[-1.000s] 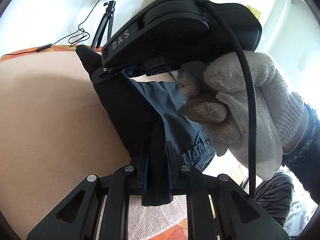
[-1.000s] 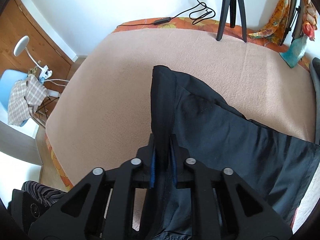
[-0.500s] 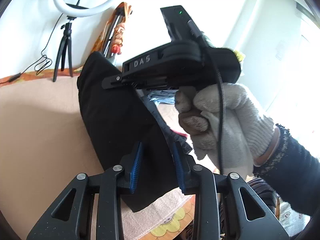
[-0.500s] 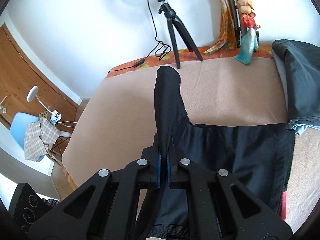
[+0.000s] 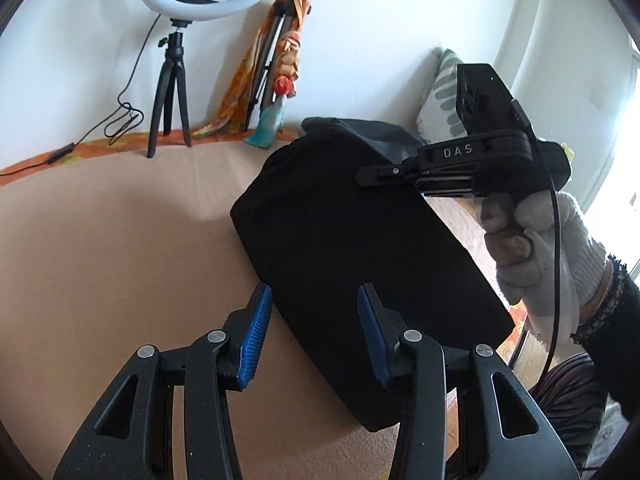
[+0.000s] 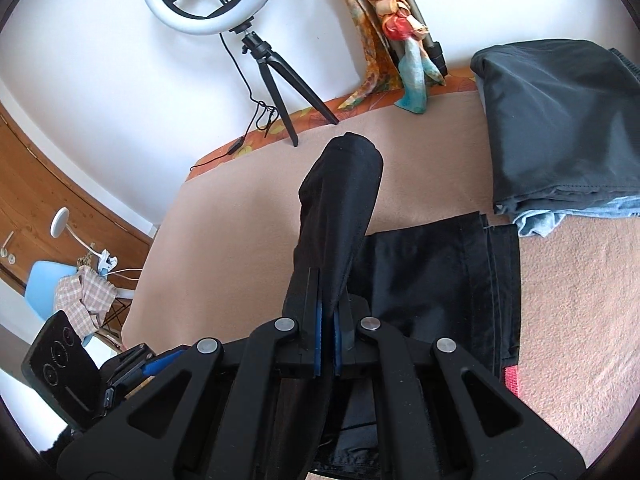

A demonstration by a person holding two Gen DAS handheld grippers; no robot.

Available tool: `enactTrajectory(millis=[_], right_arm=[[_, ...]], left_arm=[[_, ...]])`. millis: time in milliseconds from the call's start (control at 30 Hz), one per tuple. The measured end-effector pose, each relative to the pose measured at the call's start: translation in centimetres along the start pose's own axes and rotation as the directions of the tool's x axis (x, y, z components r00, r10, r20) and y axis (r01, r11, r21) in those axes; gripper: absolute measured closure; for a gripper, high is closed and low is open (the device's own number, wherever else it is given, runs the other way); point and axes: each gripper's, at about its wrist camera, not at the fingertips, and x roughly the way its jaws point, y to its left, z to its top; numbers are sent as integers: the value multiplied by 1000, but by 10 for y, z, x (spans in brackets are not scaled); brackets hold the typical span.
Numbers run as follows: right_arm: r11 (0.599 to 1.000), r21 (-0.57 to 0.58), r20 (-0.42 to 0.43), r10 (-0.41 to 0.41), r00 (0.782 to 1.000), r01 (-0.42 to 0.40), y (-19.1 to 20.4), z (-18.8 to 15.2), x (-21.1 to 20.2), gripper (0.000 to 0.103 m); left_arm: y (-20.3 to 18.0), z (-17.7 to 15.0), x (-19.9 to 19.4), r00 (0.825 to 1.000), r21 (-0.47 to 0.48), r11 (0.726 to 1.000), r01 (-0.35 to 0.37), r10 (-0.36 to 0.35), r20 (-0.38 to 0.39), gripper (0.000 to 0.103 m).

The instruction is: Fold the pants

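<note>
The black pants (image 5: 352,248) lie folded over on the beige blanket (image 5: 120,248). My left gripper (image 5: 314,320) hovers at their near edge; its jaws are opening and the blue pads (image 5: 256,332) press on nothing. In the right wrist view my right gripper (image 6: 326,332) is shut on a raised fold of the pants (image 6: 340,208), with the lower layer (image 6: 440,272) flat beneath. The left wrist view shows the right gripper (image 5: 368,174) above the pants' far right side, held by a gloved hand (image 5: 540,248).
A stack of folded dark grey and light blue clothes (image 6: 560,120) sits at the back right. A ring light on a tripod (image 6: 272,80), its cable and a draped scarf (image 6: 392,20) stand along the wall. The bed's left edge (image 6: 144,280) drops toward a blue chair.
The left gripper let go of the pants and opened, drawing back a little. The right gripper carried its fold across to the right, so the pants now lie doubled over.
</note>
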Motion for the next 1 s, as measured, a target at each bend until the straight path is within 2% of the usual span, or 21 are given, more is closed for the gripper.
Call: enactTrajectory(millis=[367, 600, 1000], right_arm=[[994, -62, -58, -98, 993, 95, -38, 15, -7, 98], [989, -45, -62, -142, 988, 140, -64, 20, 1, 99], [985, -49, -73, -167, 983, 164, -90, 15, 31, 99]], left_arm=[[-31, -6, 36, 995, 85, 994, 65, -59, -76, 61], [-55, -14, 55, 986, 154, 980, 124, -104, -133, 61], [-86, -12, 64, 983, 190, 974, 123, -93, -159, 61]])
